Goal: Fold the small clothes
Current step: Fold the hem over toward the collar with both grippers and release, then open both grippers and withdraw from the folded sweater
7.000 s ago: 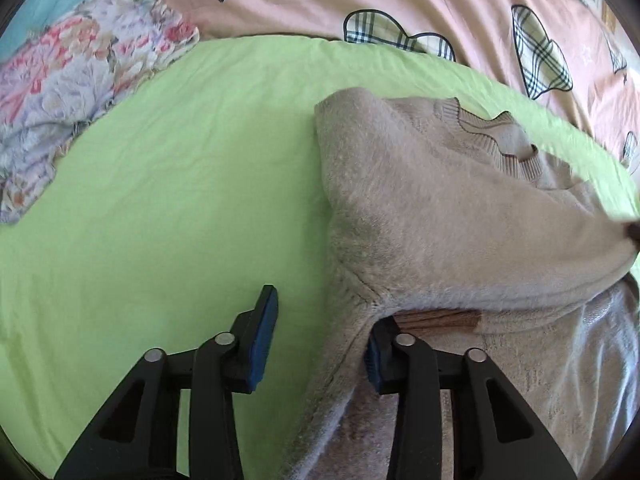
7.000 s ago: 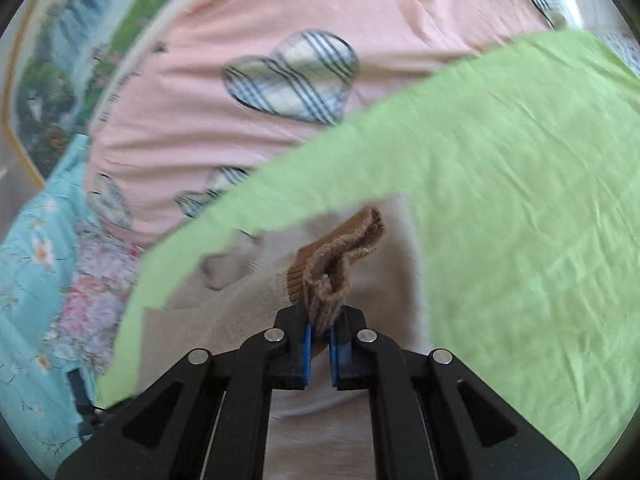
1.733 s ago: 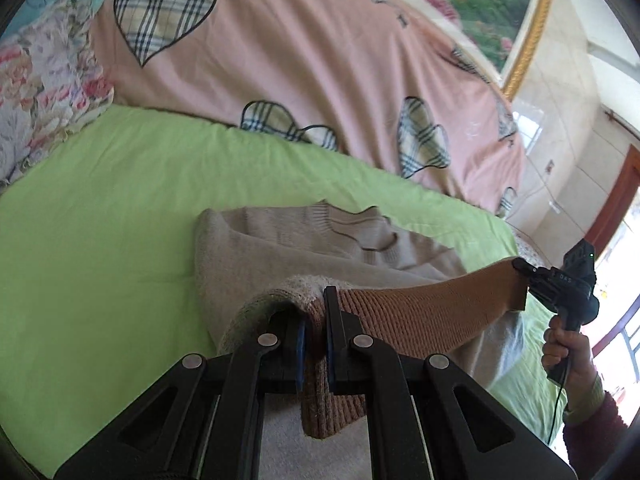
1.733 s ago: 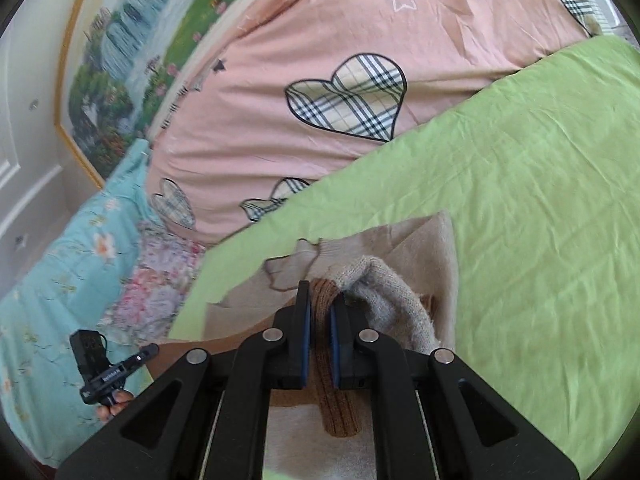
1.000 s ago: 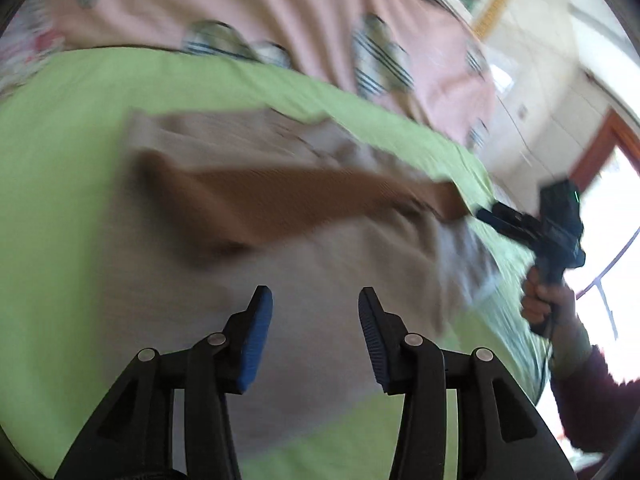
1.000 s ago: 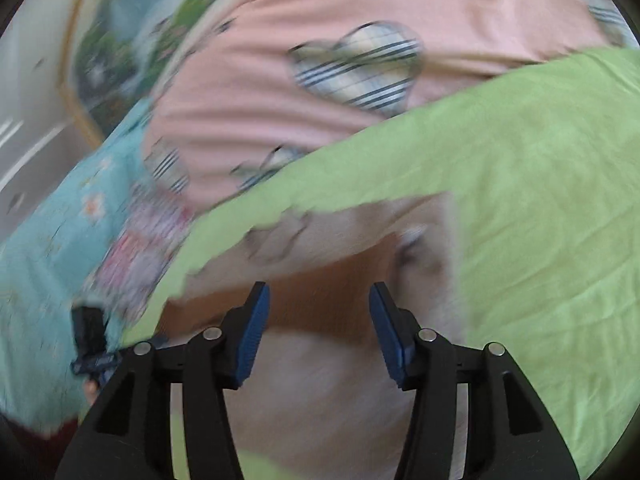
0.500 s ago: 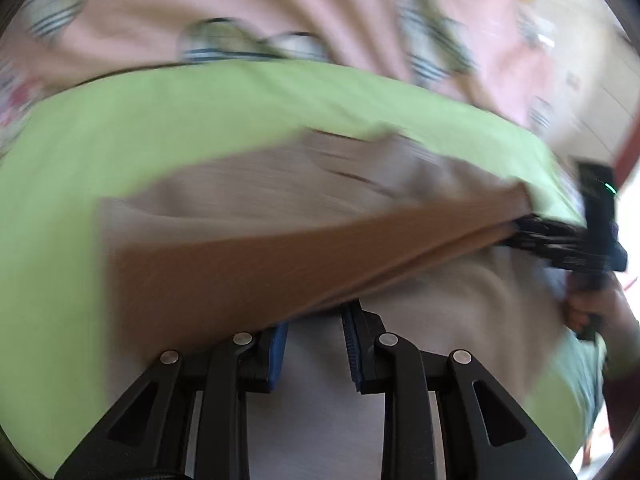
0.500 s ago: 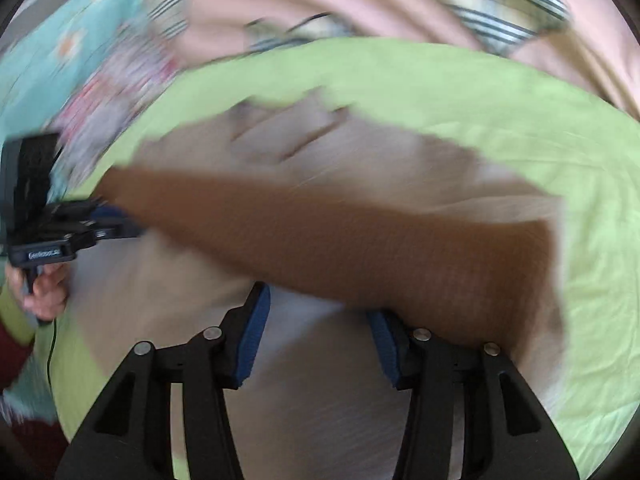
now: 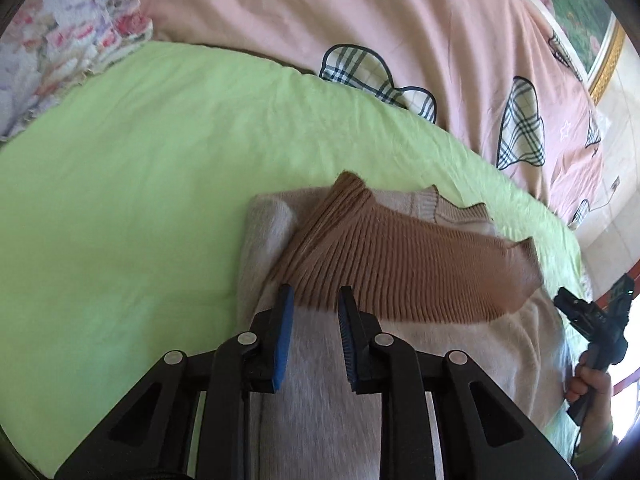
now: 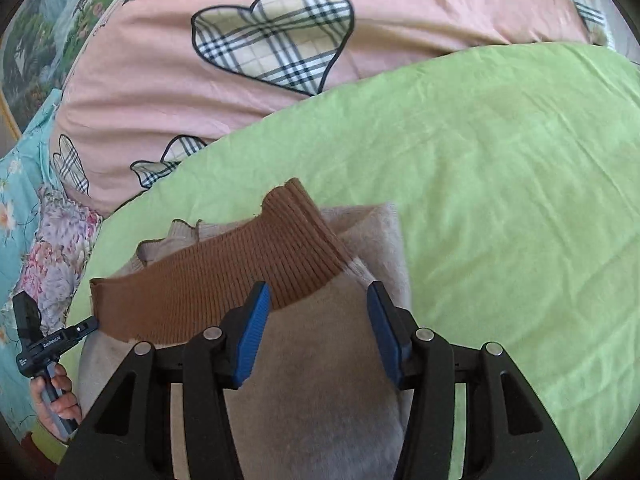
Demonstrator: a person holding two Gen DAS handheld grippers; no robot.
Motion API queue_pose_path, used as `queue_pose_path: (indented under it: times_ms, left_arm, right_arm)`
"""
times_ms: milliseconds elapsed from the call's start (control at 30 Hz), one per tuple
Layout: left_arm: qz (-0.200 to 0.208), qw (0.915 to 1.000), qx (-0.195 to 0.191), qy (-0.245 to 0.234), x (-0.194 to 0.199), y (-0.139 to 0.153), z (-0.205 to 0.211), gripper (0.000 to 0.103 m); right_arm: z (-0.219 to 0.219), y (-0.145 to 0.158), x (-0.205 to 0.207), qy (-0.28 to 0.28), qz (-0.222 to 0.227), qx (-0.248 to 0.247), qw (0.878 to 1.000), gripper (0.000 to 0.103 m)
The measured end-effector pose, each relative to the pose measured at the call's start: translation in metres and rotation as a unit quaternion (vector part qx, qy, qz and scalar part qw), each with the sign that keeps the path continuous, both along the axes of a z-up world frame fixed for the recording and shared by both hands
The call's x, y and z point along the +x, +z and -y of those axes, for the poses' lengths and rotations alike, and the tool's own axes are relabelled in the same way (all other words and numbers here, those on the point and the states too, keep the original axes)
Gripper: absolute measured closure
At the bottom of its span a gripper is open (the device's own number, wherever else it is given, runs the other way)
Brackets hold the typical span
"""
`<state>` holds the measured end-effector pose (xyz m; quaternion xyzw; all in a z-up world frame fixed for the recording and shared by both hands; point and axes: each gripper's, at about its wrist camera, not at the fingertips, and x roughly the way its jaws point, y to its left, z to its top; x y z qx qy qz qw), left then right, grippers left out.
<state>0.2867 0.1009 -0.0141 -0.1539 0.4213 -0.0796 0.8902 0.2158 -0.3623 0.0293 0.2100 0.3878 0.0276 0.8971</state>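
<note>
A beige knit sweater lies folded on the green sheet, its brown ribbed hem laid across the upper part near the collar. My left gripper hovers over the beige fabric just below the hem's left end, its jaws narrowly apart with nothing pinched. In the right wrist view the same sweater and hem show. My right gripper stands open wide over the hem's right end, holding nothing. Each view also shows the other gripper at the sweater's far side, the right gripper and the left gripper.
A pink quilt with plaid hearts lies behind the green sheet. Floral bedding sits at the far left. A person's hand holds the right gripper's handle. A framed picture hangs on the wall. Bare green sheet spreads right of the sweater.
Both grippers let go of the brown hem. The hem now rests flat across the sweater's top. The left jaws have narrowed since a second ago, and both grippers have shifted nearer the hem's ends.
</note>
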Motion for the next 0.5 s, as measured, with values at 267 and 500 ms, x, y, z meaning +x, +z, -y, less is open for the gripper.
queue_pose_path:
  times_ms: [267, 500]
  left_arm:
    - [0.021, 0.9987, -0.033, -0.032, -0.105, 0.018, 0.03, 0.054]
    - [0.01, 0.996, -0.082, -0.035, -0.179, 0.003, 0.049, 0.04]
  right_arm:
    - [-0.015, 0.006, -0.079, 0.007, 0.016, 0.022, 1.0, 0.044]
    - [-0.05, -0.005, -0.135, 0.032, 0.019, 0.024, 0.999, 0.043]
